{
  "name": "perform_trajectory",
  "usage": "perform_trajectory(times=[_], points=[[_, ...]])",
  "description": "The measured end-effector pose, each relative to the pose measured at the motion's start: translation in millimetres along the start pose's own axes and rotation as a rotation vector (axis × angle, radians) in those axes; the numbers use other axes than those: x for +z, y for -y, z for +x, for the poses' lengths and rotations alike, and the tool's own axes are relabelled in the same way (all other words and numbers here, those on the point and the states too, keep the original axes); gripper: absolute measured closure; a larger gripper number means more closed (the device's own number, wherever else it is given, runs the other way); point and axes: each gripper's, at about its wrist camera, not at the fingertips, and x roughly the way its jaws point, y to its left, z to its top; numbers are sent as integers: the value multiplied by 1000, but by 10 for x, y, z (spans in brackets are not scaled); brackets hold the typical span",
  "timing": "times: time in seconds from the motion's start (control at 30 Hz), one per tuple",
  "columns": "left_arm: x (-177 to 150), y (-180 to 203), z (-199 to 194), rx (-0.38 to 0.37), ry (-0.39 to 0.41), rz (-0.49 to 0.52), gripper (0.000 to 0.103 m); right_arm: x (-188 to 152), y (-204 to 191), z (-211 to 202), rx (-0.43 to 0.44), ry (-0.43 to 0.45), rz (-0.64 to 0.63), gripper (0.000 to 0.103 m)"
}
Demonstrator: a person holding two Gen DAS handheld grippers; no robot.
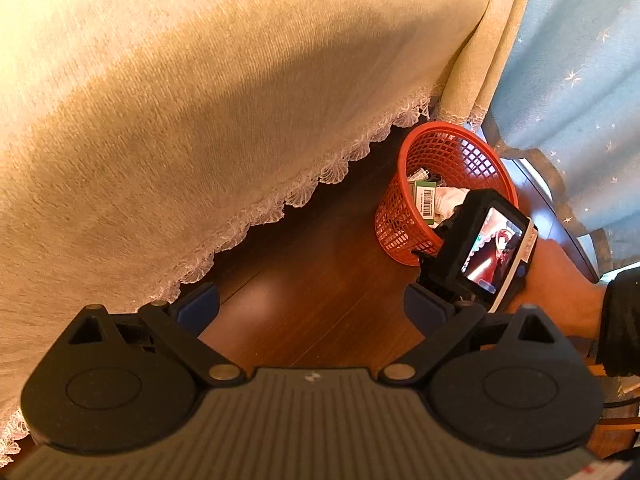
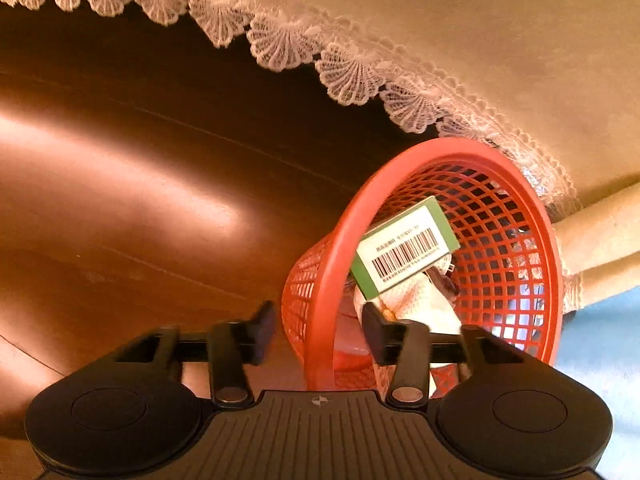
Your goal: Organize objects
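- Left gripper: I see its jaws spread wide with nothing between them, only bare wood floor below.
- Right gripper: jaws parted, nothing pinched. Its left pad hangs over the floor outside the basket; its right pad sits over the basket's mouth, so the near rim runs through the gap.
- Hand at 3 o'clock in the left view, in a dark sleeve, holding the right gripper, whose small lit screen faces my camera.
- Red basket: mesh plastic, standing on the floor at 4 o'clock in the right view and at 2 o'clock in the left view, just beyond the right gripper.
- Green box: white barcode label up, tilted inside the basket, free of both pads. It rests on white crumpled material; I cannot tell whether that is paper or cloth.
- Small dark item beside the white material: too unclear to identify.
- Cream cloth with a lace hem hangs beyond the basket, 10 to 1 o'clock in both views; the hem ends above the floor.
- Blue curtain with pale star marks at 2 o'clock, farthest back.
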Motion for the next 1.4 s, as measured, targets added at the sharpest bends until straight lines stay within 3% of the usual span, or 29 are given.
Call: perform_trajectory(times=[0.2, 0.3, 0.43, 0.73, 0.93, 1.07, 1.4], points=[[-5, -13, -100, 0, 10, -7, 7, -105, 120, -392, 5, 8, 17, 54], [-9, 5, -186, 1, 11, -10, 7, 33, 7, -675, 9, 14, 32, 53], [27, 49, -457, -6, 14, -13, 7, 60, 42, -1398, 31, 22, 159, 53], [289, 287, -1547, 9, 33, 20, 6, 76, 640, -3160, 95, 35, 553, 51], [488, 507, -2389, 36, 71, 18, 4, 39, 951, -4142, 117, 65, 714, 37], [622, 657, -2913, 68, 105, 12, 2, 12, 1175, -4713, 137, 103, 780, 30], [722, 997, -3971, 124, 180, -49, 1, -3, 1371, -5754, 149, 187, 825, 30]])
